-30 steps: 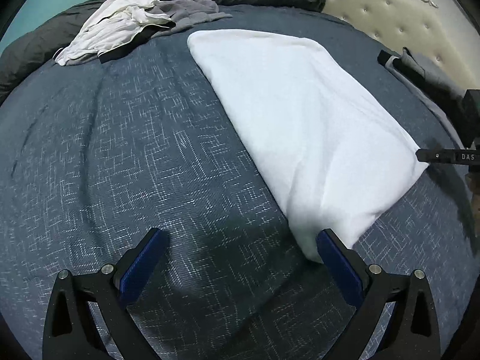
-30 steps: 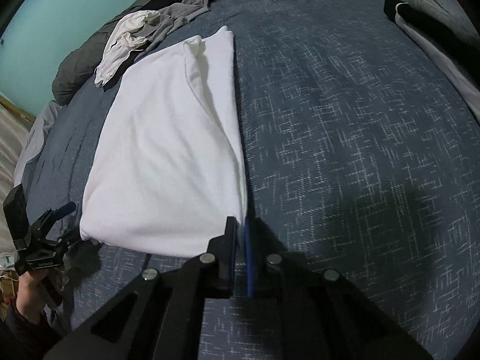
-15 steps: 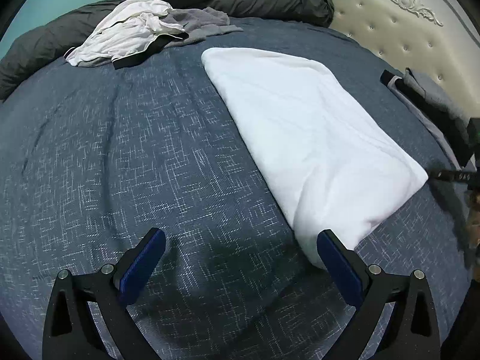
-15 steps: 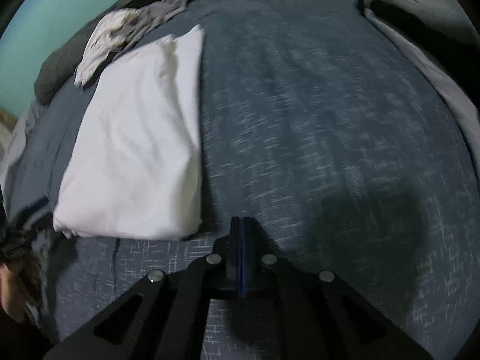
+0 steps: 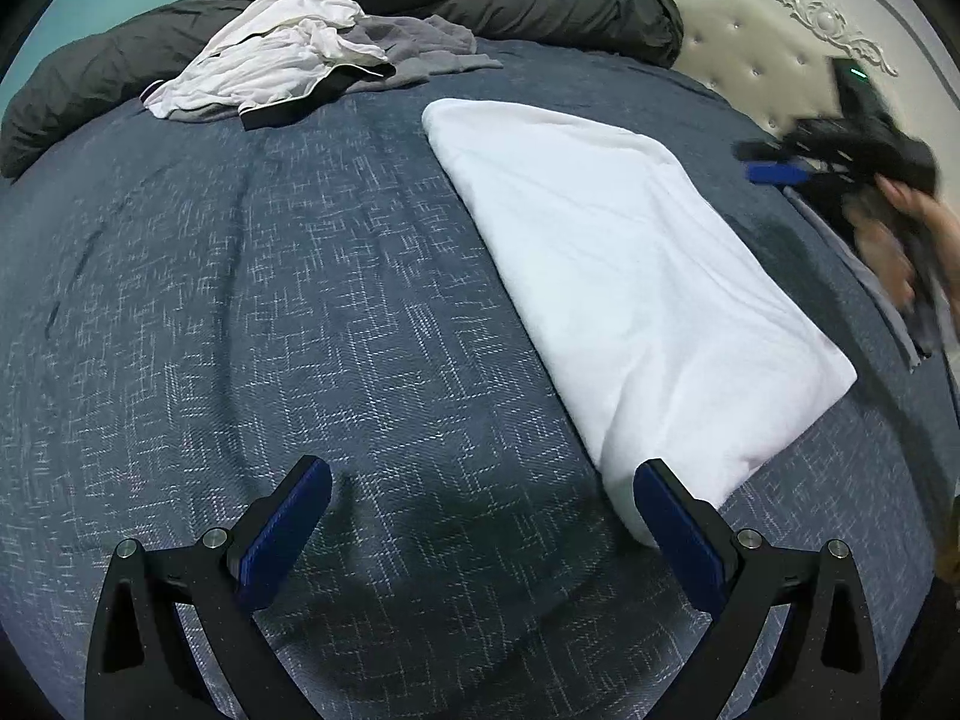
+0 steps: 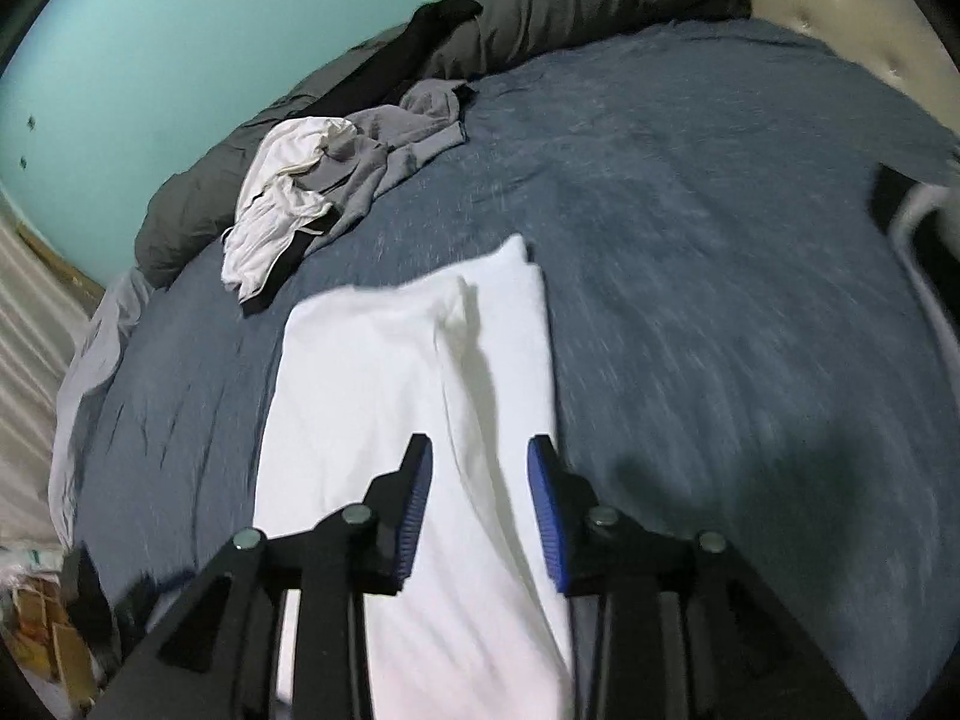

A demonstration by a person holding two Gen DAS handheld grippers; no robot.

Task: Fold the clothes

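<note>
Here, one folded white garment [image 5: 630,300] on blue bedspread [image 5: 240,330], one unfolded clothes heap [image 5: 300,66] beyond, left gripper [image 5: 480,516] spread wide, empty, right gripper [image 6: 480,504] jaws opening, hovering over the garment, nothing pinched.

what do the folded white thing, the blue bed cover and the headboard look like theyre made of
Folded white garment: soft matte knit, probably cotton; it creases gently without shine.
Blue bed cover: woven fabric, matte, with pale crosshatch threads.
Headboard: tufted padding, likely faux leather; buttoned dimples, slight sheen, carved trim.

White garment [image 5: 636,300] folded flat, unfolded clothes pile [image 5: 300,60] beyond
</note>
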